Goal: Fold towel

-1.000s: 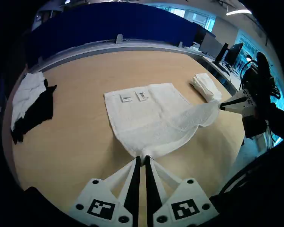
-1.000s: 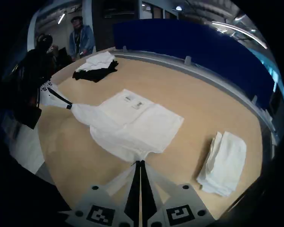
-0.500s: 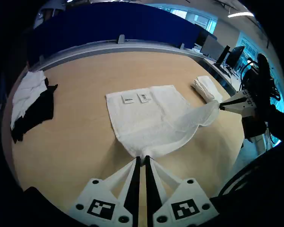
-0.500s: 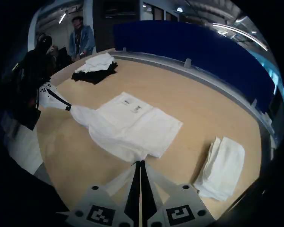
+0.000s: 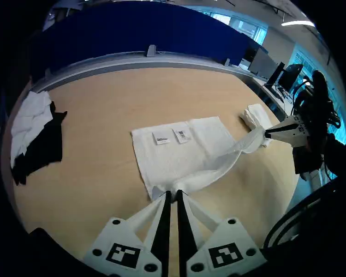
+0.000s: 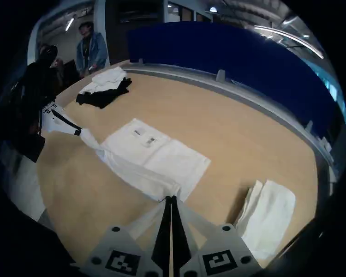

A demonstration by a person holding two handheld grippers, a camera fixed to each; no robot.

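One towel on the counter, left gripper view: left gripper clenched on its near corner, near edge lifted. Right gripper view: right gripper clamped on the other near corner. Step judged: fold under way; next, carry both corners to the far edge.

Open-plan office: a long wooden table is backed along its far edge by a blue partition screen. 2 computer monitors sit on desks beyond the table's right corner, under ceiling strip lights and beside large windows. A person stands past the far edge.
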